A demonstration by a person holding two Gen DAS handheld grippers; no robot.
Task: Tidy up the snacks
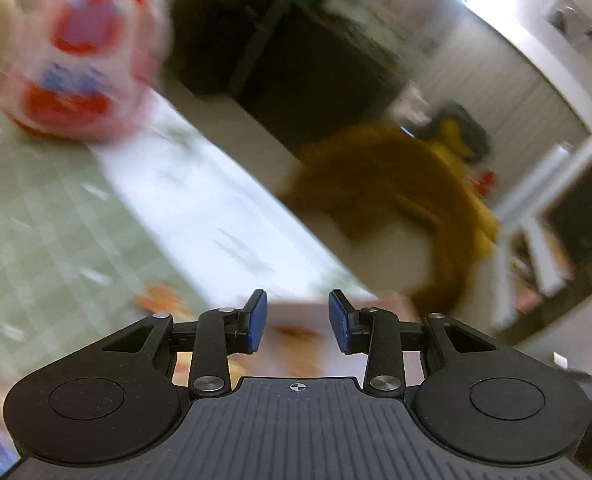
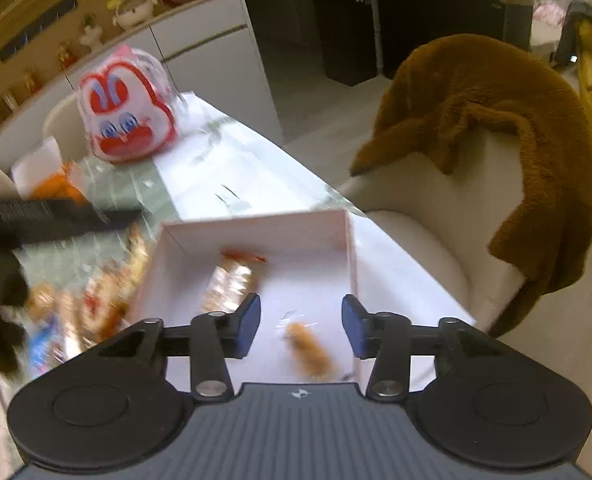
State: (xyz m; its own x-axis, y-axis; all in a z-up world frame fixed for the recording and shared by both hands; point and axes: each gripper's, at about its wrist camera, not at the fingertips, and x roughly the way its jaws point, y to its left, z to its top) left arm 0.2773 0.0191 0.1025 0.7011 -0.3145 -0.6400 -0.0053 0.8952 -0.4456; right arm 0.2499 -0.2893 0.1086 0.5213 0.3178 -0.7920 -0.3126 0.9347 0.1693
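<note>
Two snacks are lying in the white box (image 2: 348, 240); the loose pile (image 2: 95, 304) at nine o'clock is waiting; right tongs (image 2: 300, 326) gaping empty; left tongs (image 1: 297, 320) part-open, holding nothing.

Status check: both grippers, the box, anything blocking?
Left gripper open, empty. Right gripper open over white square cardboard box. Two wrapped snacks inside; more piled left of it. Nothing blocking.
</note>
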